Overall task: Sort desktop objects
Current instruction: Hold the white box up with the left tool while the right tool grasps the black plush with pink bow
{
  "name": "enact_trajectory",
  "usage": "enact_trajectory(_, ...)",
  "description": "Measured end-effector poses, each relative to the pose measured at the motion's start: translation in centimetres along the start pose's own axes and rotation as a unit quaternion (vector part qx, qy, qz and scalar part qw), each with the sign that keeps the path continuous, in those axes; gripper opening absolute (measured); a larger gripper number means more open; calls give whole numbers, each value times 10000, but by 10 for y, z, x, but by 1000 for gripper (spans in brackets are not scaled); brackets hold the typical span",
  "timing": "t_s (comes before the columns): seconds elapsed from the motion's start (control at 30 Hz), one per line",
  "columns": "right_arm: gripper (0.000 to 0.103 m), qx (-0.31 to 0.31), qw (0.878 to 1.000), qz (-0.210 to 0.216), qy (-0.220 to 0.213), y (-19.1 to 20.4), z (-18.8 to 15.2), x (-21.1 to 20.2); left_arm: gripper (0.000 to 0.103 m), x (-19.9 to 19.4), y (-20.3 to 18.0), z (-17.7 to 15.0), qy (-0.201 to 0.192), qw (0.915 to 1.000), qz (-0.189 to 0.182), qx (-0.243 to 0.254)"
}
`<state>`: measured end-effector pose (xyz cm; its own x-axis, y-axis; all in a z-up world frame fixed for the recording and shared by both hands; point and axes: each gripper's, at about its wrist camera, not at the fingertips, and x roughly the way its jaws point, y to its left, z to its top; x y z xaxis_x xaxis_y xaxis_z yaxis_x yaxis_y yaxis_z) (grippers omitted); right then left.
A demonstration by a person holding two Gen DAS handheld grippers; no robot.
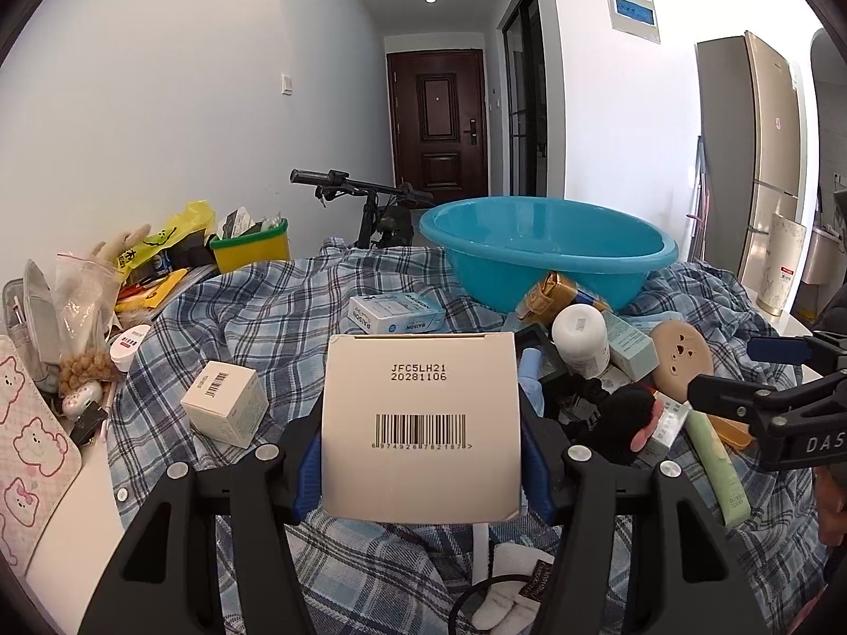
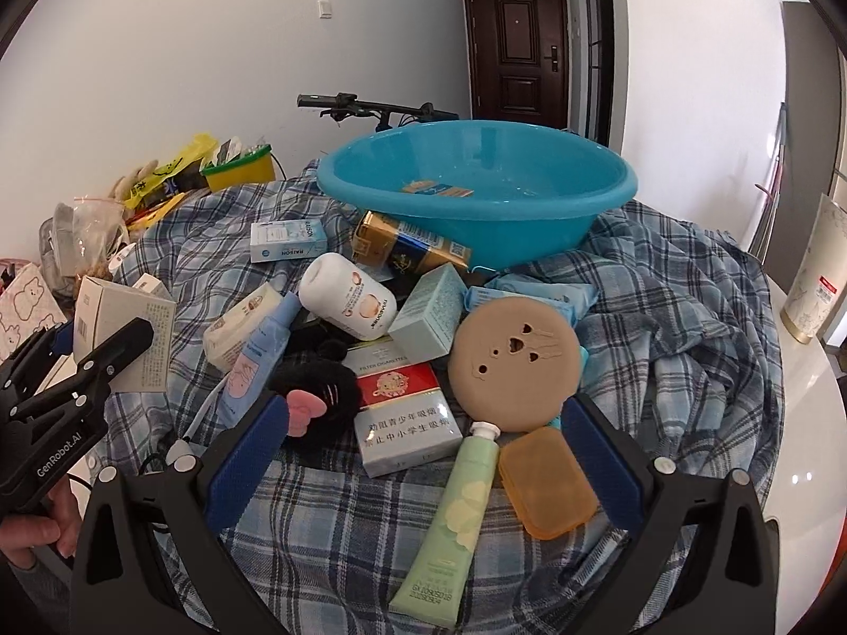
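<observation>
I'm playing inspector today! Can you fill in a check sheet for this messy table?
Surface: blue plaid cloth covers the table.
Job's things: white box; blue basin holds a small packet; cigarette pack, green tube, orange case, round tan pad.
Clutter: yellow bin, bags, plush toys on the left side.
Grippers: left gripper clamps the white box; right gripper open, empty.
Cables: thin white cord.
Surroundings: bicycle, brown door, fridge.
</observation>
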<state>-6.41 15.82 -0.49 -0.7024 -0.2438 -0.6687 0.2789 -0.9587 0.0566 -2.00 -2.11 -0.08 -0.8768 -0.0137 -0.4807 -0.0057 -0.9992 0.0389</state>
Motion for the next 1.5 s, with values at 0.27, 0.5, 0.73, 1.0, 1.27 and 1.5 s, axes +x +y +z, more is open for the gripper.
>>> enact_trajectory(0.27,95,-527,9976,137,431,37,4,42,62,2,15,-1,46,9999,80,-88)
enact_trajectory(0.5,89,-739,9954,42,613,52,-1,67,62,5,15,-5,113,9999,54,-90)
enact_trajectory(0.73,37,-1129,9920,172,543,61,-7,61,62,7,16,-3,157,9996,24,-232)
enact_trajectory(1.0,35,-849,9963,-15,158,32,-4,29,62,-3,8,3,0,9999,-63,-125)
enact_trajectory(1.27,35,-104,9967,-717,-353,-39,5,-17,62,-8,-5,9,-117,9992,-367,-131)
enact_trajectory(1.5,35,415,9921,-899,-765,-64,-11,-54,62,-10,-23,11,-170,9980,-599,-109)
